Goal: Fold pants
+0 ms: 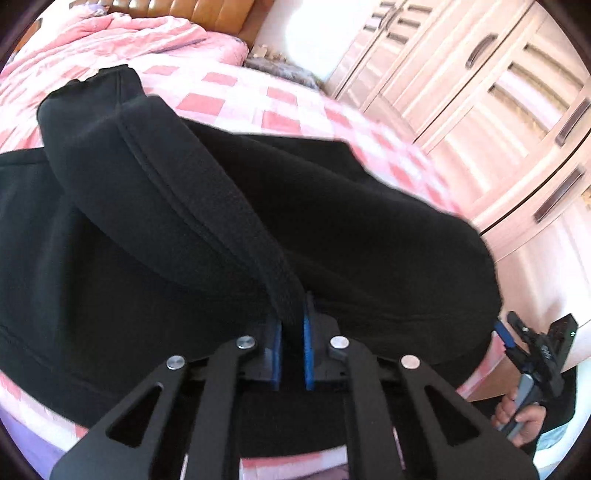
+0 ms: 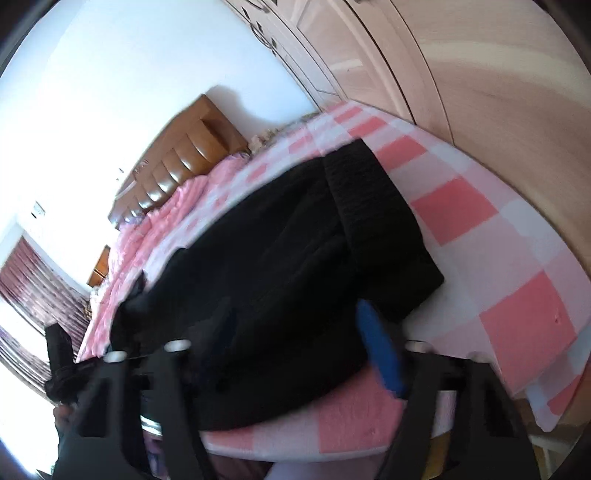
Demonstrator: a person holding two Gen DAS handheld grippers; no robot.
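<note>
Pants (image 1: 229, 229) lie lengthwise toward headboard (image 1: 207, 11)

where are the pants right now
The black pants lie across the pink checked bed sheet, near its front edge, with a fold pinched in the left tongs.

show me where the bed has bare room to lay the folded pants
Free: checkered sheet between the pants and the wardrobe, and the strip between pants and quilt. Crowded: the near edge, where the pants spread under both grippers.
</note>
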